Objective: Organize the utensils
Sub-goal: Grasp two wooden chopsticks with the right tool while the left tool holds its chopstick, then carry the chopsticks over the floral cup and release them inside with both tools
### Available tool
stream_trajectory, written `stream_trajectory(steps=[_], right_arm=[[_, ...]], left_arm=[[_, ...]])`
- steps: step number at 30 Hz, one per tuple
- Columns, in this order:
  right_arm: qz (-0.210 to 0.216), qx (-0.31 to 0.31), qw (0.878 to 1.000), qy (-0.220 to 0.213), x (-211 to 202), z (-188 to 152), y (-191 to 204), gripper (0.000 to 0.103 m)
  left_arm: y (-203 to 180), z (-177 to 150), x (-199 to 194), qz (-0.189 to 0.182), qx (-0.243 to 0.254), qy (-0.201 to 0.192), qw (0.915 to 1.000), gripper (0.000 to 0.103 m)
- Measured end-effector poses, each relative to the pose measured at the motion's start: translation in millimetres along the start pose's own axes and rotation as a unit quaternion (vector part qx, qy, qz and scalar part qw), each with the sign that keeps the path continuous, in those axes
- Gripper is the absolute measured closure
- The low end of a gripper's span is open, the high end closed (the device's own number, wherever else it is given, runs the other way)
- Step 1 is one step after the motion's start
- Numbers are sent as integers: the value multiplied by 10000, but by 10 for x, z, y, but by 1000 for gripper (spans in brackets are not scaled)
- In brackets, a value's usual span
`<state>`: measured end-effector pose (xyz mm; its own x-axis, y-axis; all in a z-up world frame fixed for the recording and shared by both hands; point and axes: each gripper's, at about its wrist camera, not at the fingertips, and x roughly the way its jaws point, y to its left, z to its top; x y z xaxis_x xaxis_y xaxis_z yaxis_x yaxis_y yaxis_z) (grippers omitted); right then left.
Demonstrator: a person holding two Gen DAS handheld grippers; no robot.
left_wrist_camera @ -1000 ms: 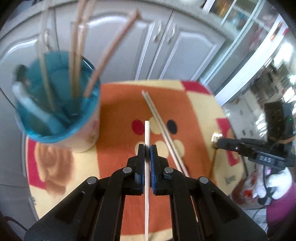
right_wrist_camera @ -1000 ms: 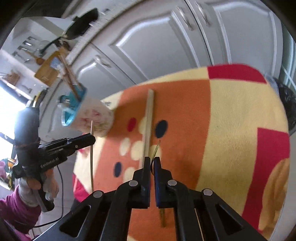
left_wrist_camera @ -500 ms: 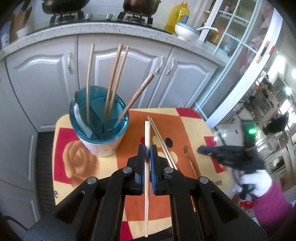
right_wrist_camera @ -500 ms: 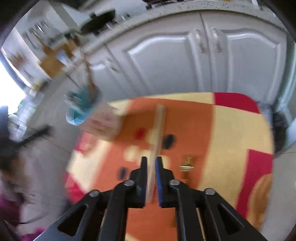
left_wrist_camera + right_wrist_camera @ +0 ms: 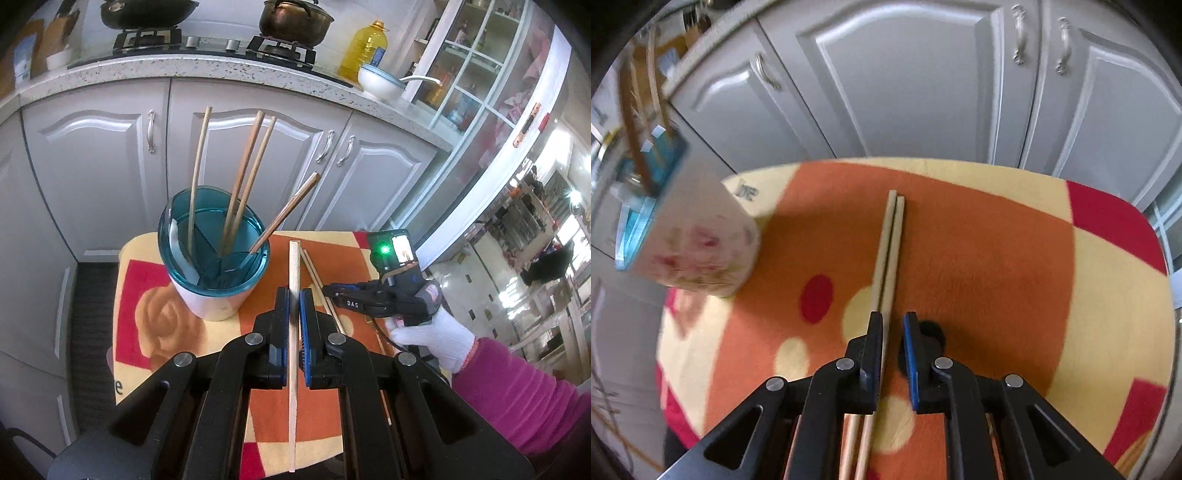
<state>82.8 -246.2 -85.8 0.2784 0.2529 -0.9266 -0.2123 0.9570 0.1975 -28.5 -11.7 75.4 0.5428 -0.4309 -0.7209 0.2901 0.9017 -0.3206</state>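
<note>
Orange-and-yellow mat (image 5: pixel 155 317), under both tools. Holder (image 5: pixel 212 258): teal rim, pale body, ahead-left of left gripper (image 5: pixel 294 293); several chopsticks and a spoon inside. Chopstick (image 5: pixel 293 332): pale wood, straight, clamped between the left jaws, raised, tip toward the holder. Pair (image 5: pixel 888 258): wooden, side by side on the mat, running between the parted jaws of right gripper (image 5: pixel 892 325). Risk: the thin stick pivots in its grip and misses the rim; closing right jaws could catch one stick and roll its mate away.

Bright daylight; R view blurred, fisheye-warped.
</note>
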Motion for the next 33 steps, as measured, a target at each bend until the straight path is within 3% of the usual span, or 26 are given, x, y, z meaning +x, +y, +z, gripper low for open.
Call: stream_trajectory(steps=[10,18,22,28,33], right_arm=[[-236,-324,9991,137,129,127,163,93],[99,127,9998,141,226,442,23,93],[202,61,9997,140,153,416,-19,97],[852,91,9951,-492,-649,197,-35,98],[1463,-157,9808,-1282,-1504,212,188,98]], left_arm=[[48,-17,137,-63,-71,127,9999,99],[75,46,52,-61,-143,27,9999,99],[143,99,-99,-70,-234,-114,9996,99],[289,363,-493,35,-380,-617,9974,99],[308,671,-822,207,-369,-1169,9922,99]])
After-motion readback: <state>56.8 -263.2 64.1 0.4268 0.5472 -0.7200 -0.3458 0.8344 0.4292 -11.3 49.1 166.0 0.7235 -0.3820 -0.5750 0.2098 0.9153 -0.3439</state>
